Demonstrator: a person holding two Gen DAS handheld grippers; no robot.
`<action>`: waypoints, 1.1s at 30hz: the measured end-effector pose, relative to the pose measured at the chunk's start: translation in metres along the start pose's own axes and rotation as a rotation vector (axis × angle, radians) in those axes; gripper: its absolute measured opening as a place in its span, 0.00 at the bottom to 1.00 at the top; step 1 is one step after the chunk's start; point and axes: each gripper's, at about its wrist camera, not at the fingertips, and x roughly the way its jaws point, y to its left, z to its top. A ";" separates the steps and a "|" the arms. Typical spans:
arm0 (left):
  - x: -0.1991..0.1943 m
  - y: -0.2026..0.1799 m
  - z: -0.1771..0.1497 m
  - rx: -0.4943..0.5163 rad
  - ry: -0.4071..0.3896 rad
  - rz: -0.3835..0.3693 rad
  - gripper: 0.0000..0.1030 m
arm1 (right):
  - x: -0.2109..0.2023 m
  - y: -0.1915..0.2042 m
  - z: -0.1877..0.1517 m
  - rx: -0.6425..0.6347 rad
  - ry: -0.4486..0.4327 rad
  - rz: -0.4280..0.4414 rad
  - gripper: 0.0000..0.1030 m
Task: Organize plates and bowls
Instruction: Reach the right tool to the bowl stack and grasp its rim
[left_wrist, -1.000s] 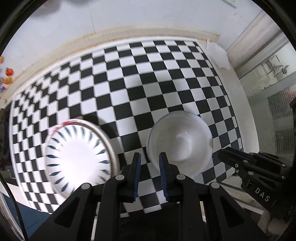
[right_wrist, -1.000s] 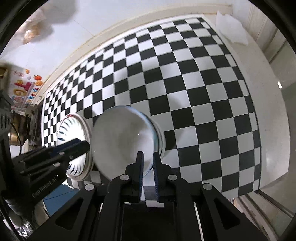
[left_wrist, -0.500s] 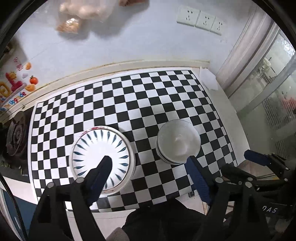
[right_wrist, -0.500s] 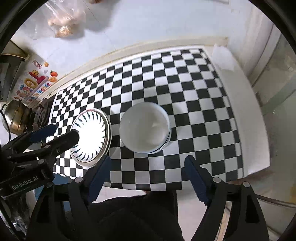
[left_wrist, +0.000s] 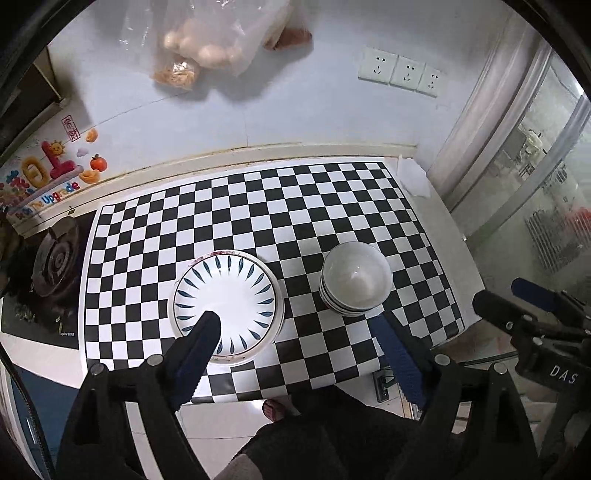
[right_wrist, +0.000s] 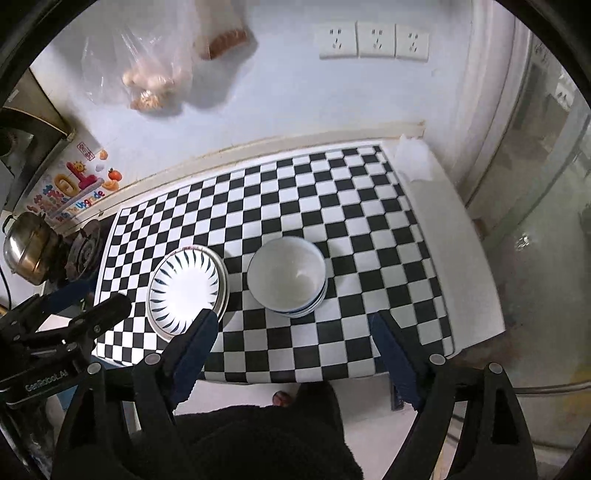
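I see both grippers, left (left_wrist: 295, 328) and right (right_wrist: 291, 325), risen with jaws just spread wide, empty; the stacked white bowls (left_wrist: 355, 283) sit mid-frame beside the blue-petalled white plate (left_wrist: 226, 298) on the checkered mat (left_wrist: 258, 206)

A home kitchen; gas burner (left_wrist: 55, 263) and steel pot (right_wrist: 27, 253) beside the checkered tabletop (left_wrist: 258, 206); wall sockets (right_wrist: 375, 40); hanging food bags (left_wrist: 218, 37).

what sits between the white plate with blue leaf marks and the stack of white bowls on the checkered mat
Nothing: only bare black-and-white checkered mat separates the plate from the bowl stack, clearest in the right wrist view.
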 end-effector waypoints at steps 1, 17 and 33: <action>-0.003 0.001 -0.001 -0.004 -0.004 -0.002 0.83 | -0.005 0.001 0.000 -0.004 -0.008 -0.003 0.85; -0.005 0.007 0.009 -0.017 -0.068 0.005 0.88 | -0.026 0.005 0.000 0.012 -0.033 0.005 0.86; 0.161 0.025 0.057 -0.116 0.271 -0.136 0.86 | 0.112 -0.040 0.027 0.128 0.119 0.159 0.86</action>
